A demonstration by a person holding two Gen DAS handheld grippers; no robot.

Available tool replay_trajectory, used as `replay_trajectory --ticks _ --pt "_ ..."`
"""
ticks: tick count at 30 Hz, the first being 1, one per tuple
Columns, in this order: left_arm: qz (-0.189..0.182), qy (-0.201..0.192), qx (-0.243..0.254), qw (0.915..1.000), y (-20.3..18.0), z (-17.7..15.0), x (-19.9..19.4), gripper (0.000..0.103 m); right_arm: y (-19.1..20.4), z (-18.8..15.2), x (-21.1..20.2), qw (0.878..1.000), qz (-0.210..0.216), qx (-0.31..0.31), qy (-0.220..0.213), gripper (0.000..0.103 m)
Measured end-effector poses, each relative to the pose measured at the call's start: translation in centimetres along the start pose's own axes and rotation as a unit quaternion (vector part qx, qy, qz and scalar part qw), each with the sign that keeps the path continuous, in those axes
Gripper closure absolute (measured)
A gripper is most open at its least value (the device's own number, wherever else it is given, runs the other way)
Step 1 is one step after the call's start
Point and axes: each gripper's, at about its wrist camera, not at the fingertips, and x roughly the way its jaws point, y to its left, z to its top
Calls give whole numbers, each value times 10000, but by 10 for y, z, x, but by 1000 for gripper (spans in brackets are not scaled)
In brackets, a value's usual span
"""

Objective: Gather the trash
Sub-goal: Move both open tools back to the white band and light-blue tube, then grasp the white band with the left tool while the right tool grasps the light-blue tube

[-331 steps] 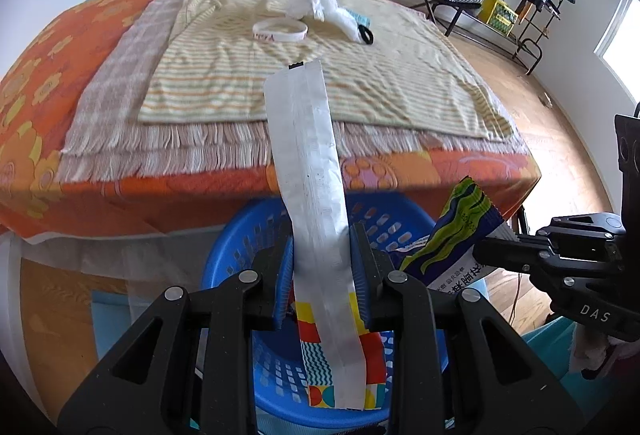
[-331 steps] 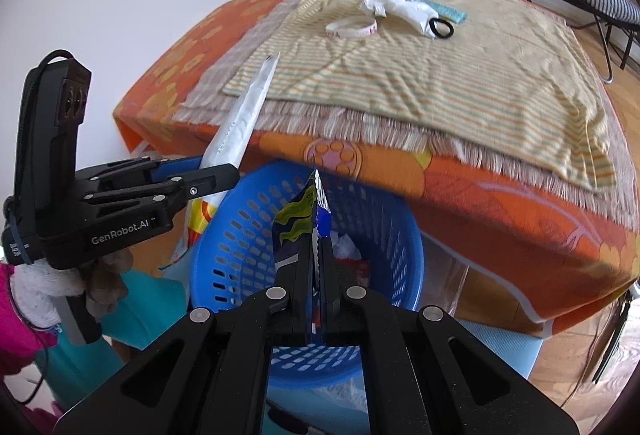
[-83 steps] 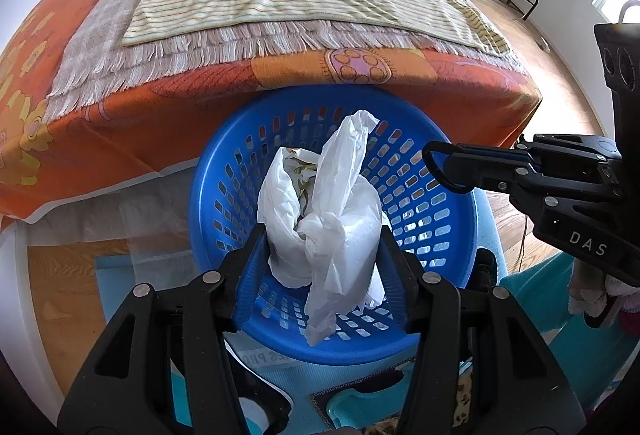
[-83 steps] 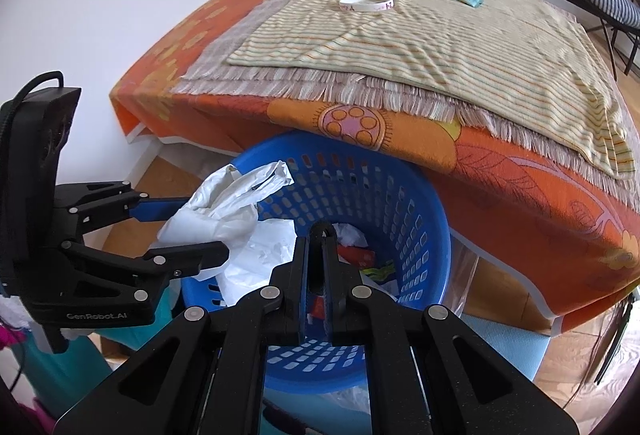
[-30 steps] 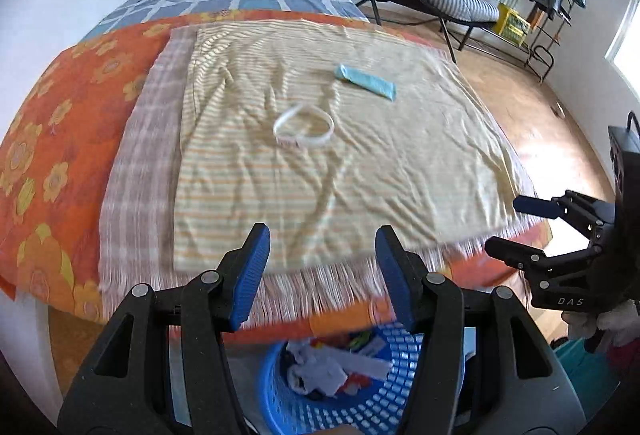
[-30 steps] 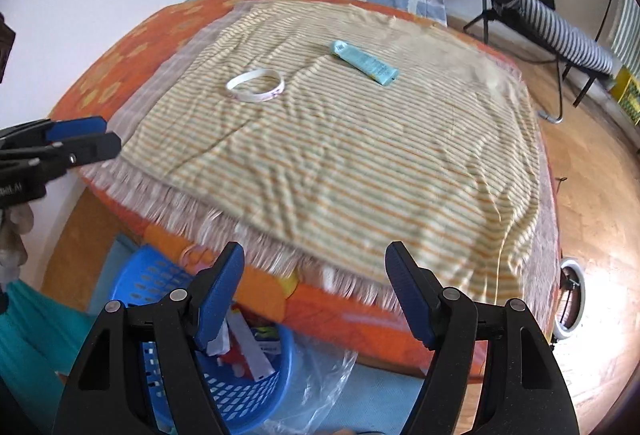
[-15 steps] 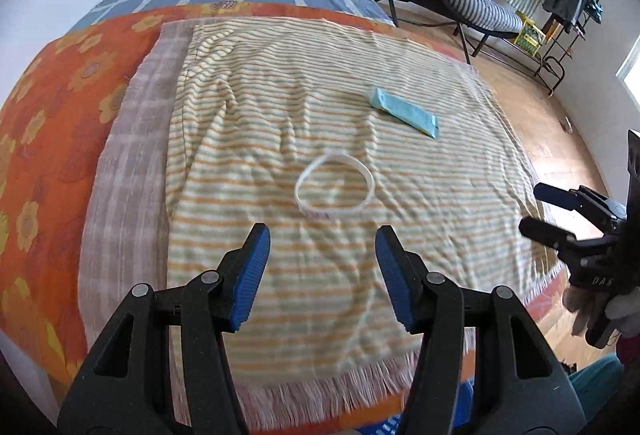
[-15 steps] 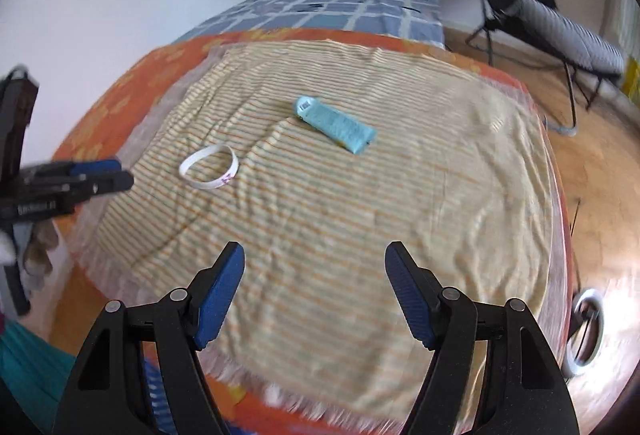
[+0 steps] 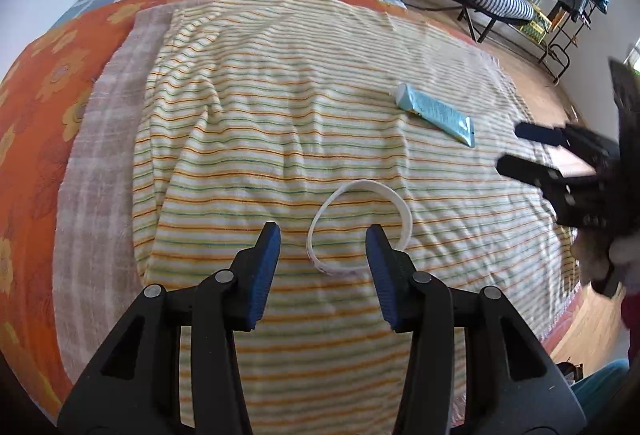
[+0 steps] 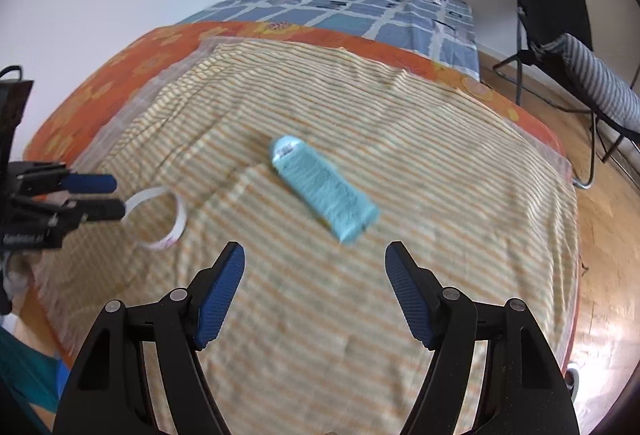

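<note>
My left tongs (image 9: 322,241) are closing over the near rim of the white tape ring (image 9: 359,227), not gripping it yet. My right tongs (image 10: 314,259) stand released, just near of the light blue tube (image 10: 324,187) on the striped blanket (image 9: 248,123).

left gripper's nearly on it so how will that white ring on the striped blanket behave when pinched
The white ring is a thin band and looks bent out of round, so it will probably flex or fold between the left gripper's closing jaws. It seems light, and the soft striped blanket may let it sink or skid.

White ring (image 9: 358,227), pale-blue tube (image 9: 436,113), yellow-striped towel (image 9: 260,115).
</note>
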Motion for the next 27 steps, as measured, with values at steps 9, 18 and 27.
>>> replay_trajectory --ticks 9,18,27 --pt "168 104 221 9996 1 4 23 77 -3 25 40 9996 -44 -228 128 30" --pt "237 0 372 9990 1 4 24 95 -1 42 70 9992 -4 -318 226 30" --pt "235 -139 333 9991 3 9 16 99 -2 46 74 9995 188 -110 212 66"
